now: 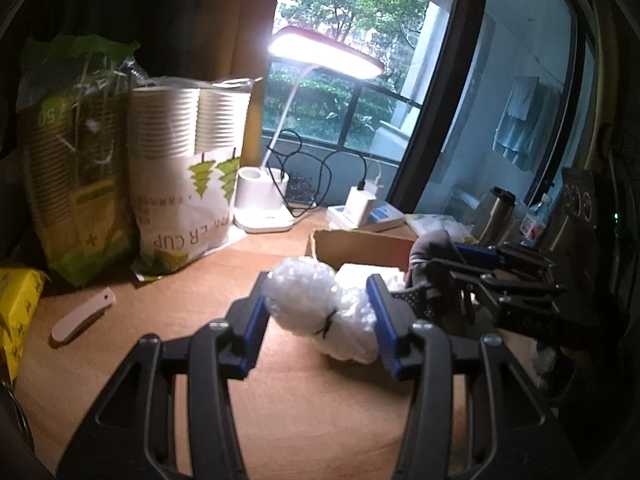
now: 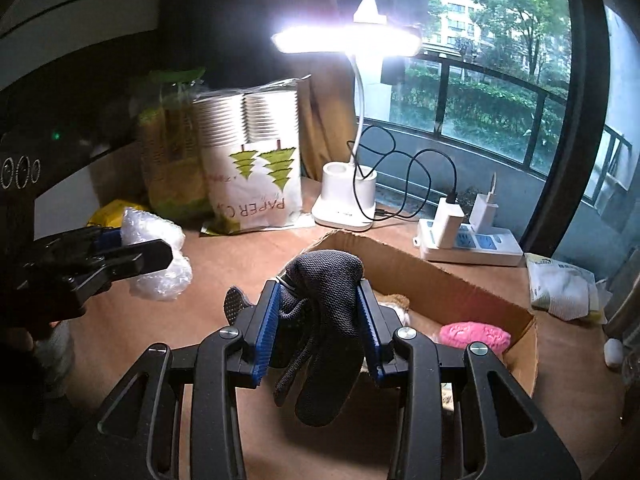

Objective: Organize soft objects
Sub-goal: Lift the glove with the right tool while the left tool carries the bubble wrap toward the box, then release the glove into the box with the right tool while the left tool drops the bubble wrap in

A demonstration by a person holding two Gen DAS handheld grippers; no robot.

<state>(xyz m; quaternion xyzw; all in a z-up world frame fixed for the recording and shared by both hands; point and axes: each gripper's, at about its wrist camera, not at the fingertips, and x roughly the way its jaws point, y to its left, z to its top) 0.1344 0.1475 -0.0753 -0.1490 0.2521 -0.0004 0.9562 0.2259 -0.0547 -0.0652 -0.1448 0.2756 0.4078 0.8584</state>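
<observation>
My left tongs (image 1: 320, 320) are clamped on a white bubble wrap bundle (image 1: 320, 312), blue pads pressing both sides, bundle tied with a dark band in the middle. It's held over the brown counter (image 1: 280, 400), just left of the cardboard box (image 1: 360, 246). From the right wrist view the same bundle (image 2: 156, 256) shows at left in the left tongs (image 2: 132, 258), above the counter (image 2: 180, 340).

My right tongs (image 2: 316, 328) grip a dark knit fabric piece (image 2: 320, 320), looks like a glove or sock, can't tell which. It's bunched between the pads, with a flap hanging down below them. It sits at the near left corner of the box (image 2: 420, 264), over the rim. In the left wrist view the right tongs (image 1: 440, 276) come in from the right with the dark fabric (image 1: 432, 256) over the box.

Inside the box: a pink soft thing (image 2: 476, 334) near the right wall, and a bit of tan fuzzy stuff (image 2: 394, 302) just beside my right pad.

Farther back on the counter: white knife-like handle (image 1: 82, 314) at left, yellow pack (image 1: 16, 304), paper cup bag (image 2: 256, 168), green bag (image 1: 76, 168), lit desk lamp (image 2: 346, 40) on white base, power strip (image 2: 472, 242) with chargers plugged in, crumpled packet (image 2: 560, 286) at right. Window (image 2: 500, 80) behind.
</observation>
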